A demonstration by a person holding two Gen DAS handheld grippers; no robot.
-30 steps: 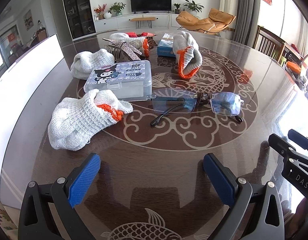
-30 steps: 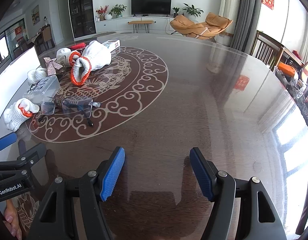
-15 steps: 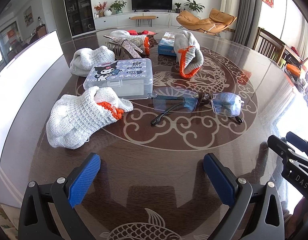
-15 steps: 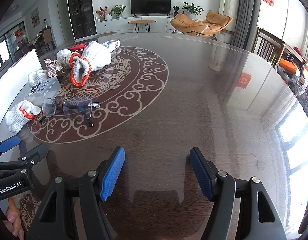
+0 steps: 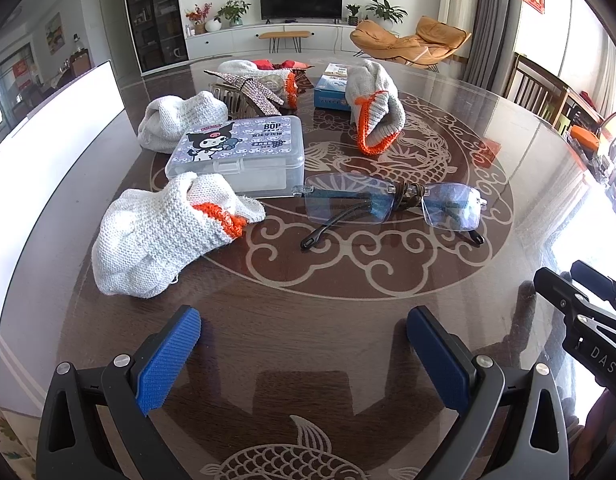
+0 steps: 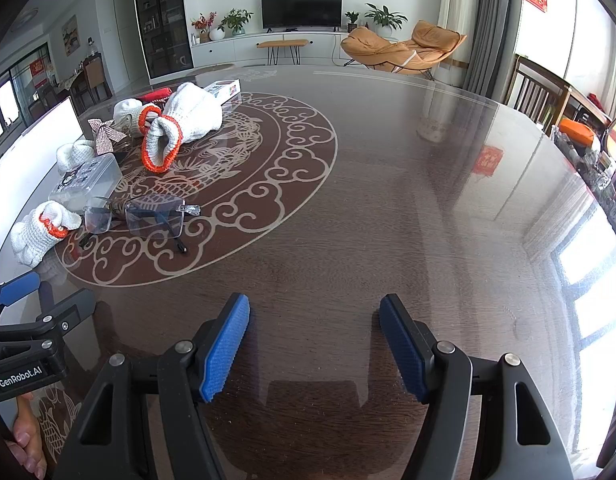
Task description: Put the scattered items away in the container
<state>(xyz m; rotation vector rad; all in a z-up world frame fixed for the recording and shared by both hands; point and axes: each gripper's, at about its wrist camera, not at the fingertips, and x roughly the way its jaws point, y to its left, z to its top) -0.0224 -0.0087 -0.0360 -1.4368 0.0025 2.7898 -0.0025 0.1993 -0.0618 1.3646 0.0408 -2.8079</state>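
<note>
A pair of rimless glasses [image 5: 388,204] [image 6: 148,216] lies on the dark patterned table [image 5: 308,340], just beyond my left gripper [image 5: 304,340], which is open and holds nothing. Left of the glasses sits a white knit glove with an orange cuff [image 5: 160,236] [image 6: 36,228]. Behind it is a clear plastic box with a cartoon lid [image 5: 240,152] [image 6: 84,180]. More gloves [image 5: 374,104] [image 6: 180,124] and a sparkly bow [image 5: 248,88] lie farther back. My right gripper [image 6: 314,344] hangs open over bare table, well to the right of the items.
A small blue box [image 5: 332,88] lies at the back of the pile. A white panel [image 5: 48,140] runs along the table's left edge. Wooden chairs [image 6: 540,92] stand at the far right. A person's fingers [image 6: 28,448] hold the left gripper's handle.
</note>
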